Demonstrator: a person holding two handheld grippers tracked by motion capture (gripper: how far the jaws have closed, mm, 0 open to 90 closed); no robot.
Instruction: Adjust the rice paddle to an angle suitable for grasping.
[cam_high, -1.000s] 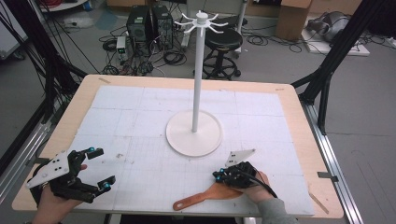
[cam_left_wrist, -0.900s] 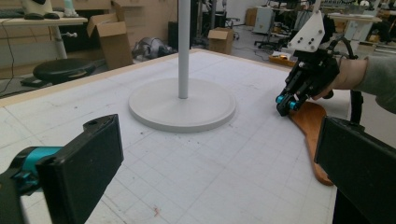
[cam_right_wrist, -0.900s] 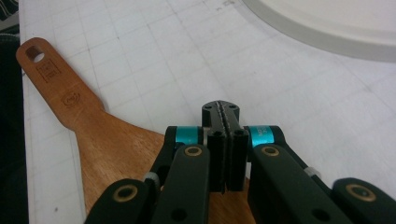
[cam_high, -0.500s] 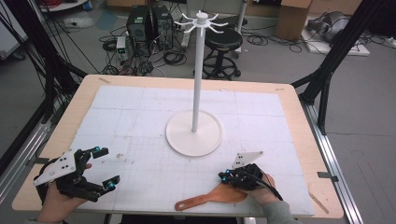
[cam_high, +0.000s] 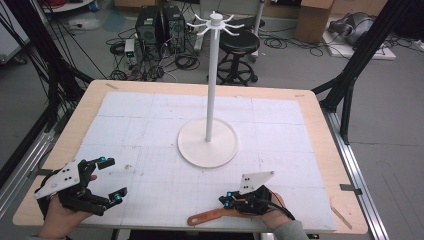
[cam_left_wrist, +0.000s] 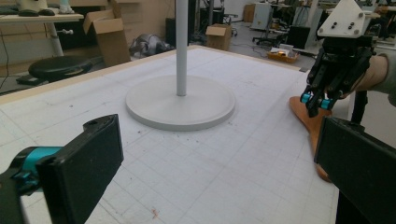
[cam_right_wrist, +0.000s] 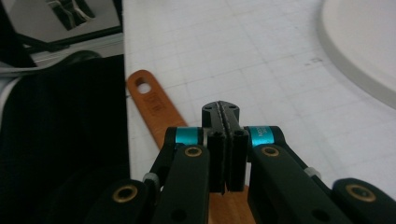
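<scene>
Right tool (cam_high: 229, 200) jaws pressed together, empty, above wooden spatula (cam_high: 212, 218) lying flat at table (cam_high: 320, 135) near edge. Left tool (cam_high: 111, 179) jaws wide, empty, well apart at left.

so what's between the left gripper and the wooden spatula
Nothing: in the high view, bare white mat separates the left gripper from the wooden spatula.

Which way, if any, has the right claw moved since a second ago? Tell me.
Yes. The right claw has drawn back toward the table's near edge, away from the white stand base, and slightly left.
</scene>
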